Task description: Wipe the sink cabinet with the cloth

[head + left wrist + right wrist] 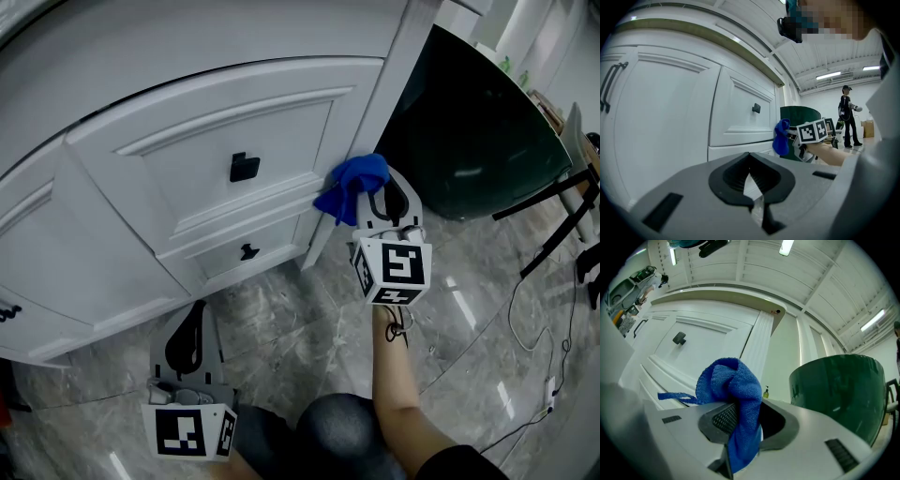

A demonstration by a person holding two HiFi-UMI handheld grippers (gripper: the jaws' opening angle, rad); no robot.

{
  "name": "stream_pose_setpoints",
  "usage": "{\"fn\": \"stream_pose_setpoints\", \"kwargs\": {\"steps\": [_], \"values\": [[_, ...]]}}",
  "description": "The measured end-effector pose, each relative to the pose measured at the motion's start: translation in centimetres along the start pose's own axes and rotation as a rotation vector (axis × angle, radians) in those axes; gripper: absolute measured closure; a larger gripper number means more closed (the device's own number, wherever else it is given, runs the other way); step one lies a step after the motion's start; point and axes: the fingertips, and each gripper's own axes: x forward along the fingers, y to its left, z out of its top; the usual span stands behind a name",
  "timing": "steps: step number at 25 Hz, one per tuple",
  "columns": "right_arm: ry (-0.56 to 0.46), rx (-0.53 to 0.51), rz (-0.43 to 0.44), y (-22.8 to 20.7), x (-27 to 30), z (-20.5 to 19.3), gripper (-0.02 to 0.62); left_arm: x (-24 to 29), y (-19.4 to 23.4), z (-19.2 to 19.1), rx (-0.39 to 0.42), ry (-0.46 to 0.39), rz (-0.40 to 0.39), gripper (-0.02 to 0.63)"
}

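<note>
The cloth [733, 390], one blue terry rag, is pinched in the right gripper [380, 192]. Its two jaws are closed on the bunched middle, so a fold bulges above them and a tail hangs below. In the head view the cloth sits at the right-hand corner post [373, 122] of the white sink cabinet [169, 112], level with the lower edge of the upper drawer front [234, 131]. It looks to be touching the post, though contact cannot be made out for certain. The left gripper [751, 171] is held low and well apart from the cloth, over the grey marble floor [300, 328] in front of the cabinet. Its two jaws are pressed together with nothing between them. Two drawer fronts, one above the other, show in the head view, each with one black knob [244, 167]. A third black pull [7, 312] peeks in at the left edge. Each gripper carries one marker cube [394, 267], two in all. Just right of the cabinet stands one dark green rounded object [469, 131]. In the left gripper view one other person [847, 115] stands far back in the room. A single small bottle [765, 392] shows in the right gripper view, between the post and the green object.
</note>
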Motion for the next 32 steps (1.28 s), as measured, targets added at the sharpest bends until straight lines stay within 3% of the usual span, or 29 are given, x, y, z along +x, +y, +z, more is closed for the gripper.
{"fn": "stream_pose_setpoints", "kwargs": {"steps": [10, 32], "values": [[0.045, 0.001, 0.003, 0.9, -0.5, -3.8, 0.48, 0.3, -0.7, -0.1, 0.018, 0.013, -0.016, 0.606], [0.113, 0.026, 0.024, 2.0, -0.8, -7.8, 0.48, 0.8, -1.4, -0.3, 0.032, 0.025, -0.021, 0.606]]}}
